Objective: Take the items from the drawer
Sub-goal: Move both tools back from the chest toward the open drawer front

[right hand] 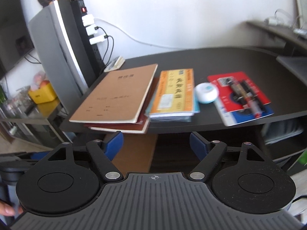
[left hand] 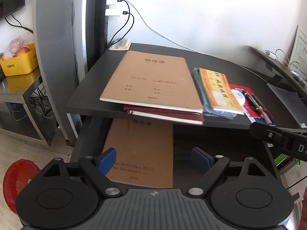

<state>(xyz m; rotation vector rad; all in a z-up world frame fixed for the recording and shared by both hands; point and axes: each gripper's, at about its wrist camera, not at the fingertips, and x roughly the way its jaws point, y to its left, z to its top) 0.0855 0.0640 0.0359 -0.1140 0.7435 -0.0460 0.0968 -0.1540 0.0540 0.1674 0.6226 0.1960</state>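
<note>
Books and pens on dark desk (left hand: 96, 88), frame middle | brown notebook (left hand: 142, 153) in open drawer (left hand: 211, 143) below | left gripper (left hand: 153, 160) wide, empty | right gripper (right hand: 156, 143) wide, empty

Both cameras ride just behind their claws, looking forward and down past the blue fingers at close range, the left gripper (left hand: 154, 160) low over the open drawer (left hand: 211, 143), the right gripper (right hand: 156, 143) slightly farther right, and both share the dark desk (left hand: 90, 95) beyond with its brown notebook (left hand: 151, 80).
</note>
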